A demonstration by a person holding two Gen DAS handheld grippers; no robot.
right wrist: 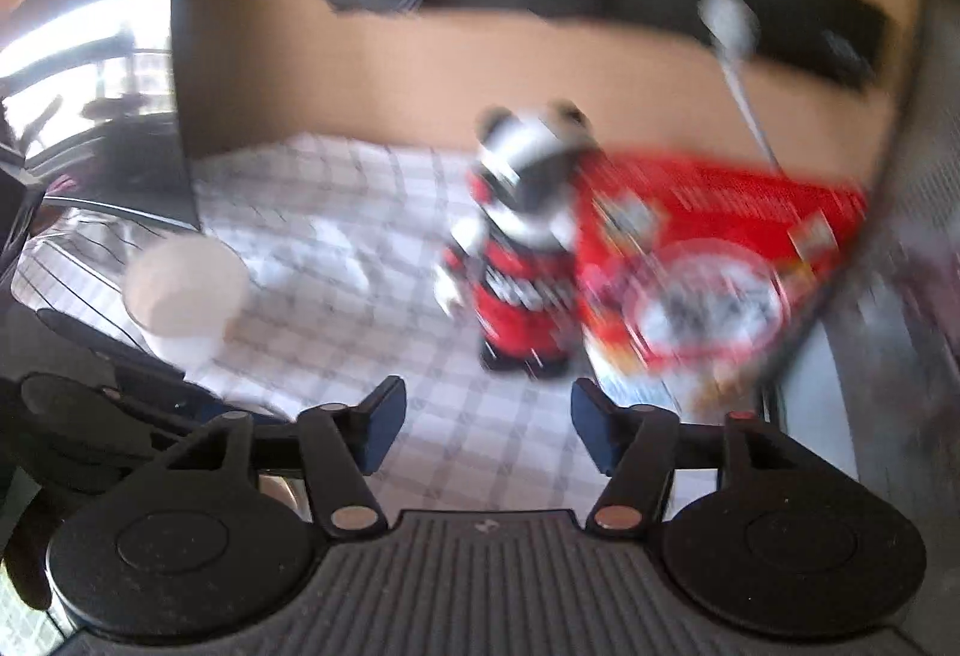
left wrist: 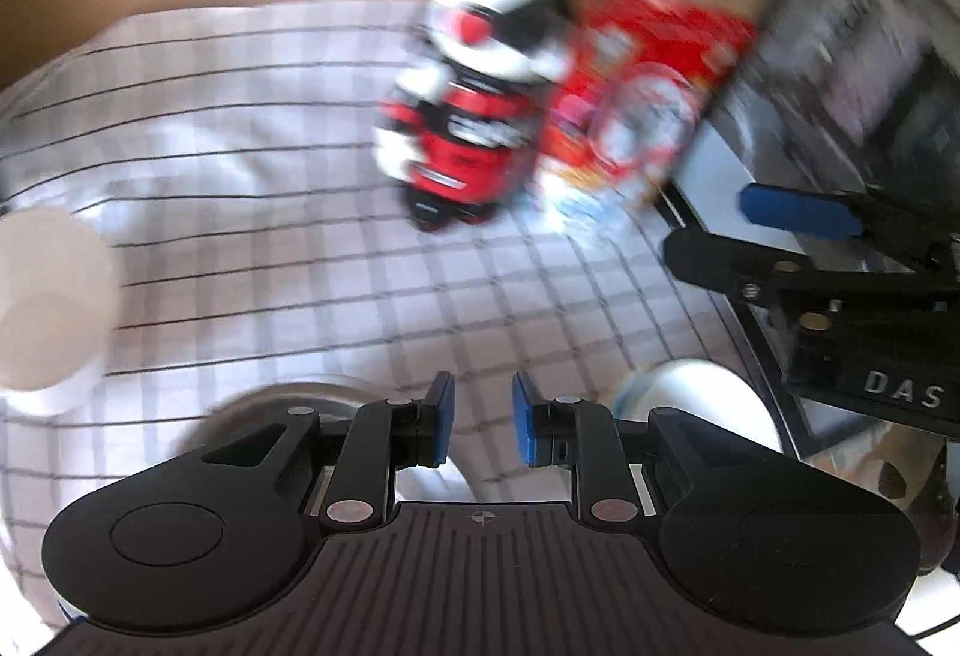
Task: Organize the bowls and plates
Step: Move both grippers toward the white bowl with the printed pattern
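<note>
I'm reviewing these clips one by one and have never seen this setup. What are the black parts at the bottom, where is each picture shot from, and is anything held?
No robot here: a person holds a two-finger gripper in each hand, each with a fisheye camera looking along its fingers. The left wrist view shows the left gripper, slightly open and empty, with the right gripper at the edge. The right wrist view shows the right gripper wide open, also empty. On the checked cloth stand a red, white and black figure, a red box and a white cup. The blurred white dish may be a bowl.
</note>
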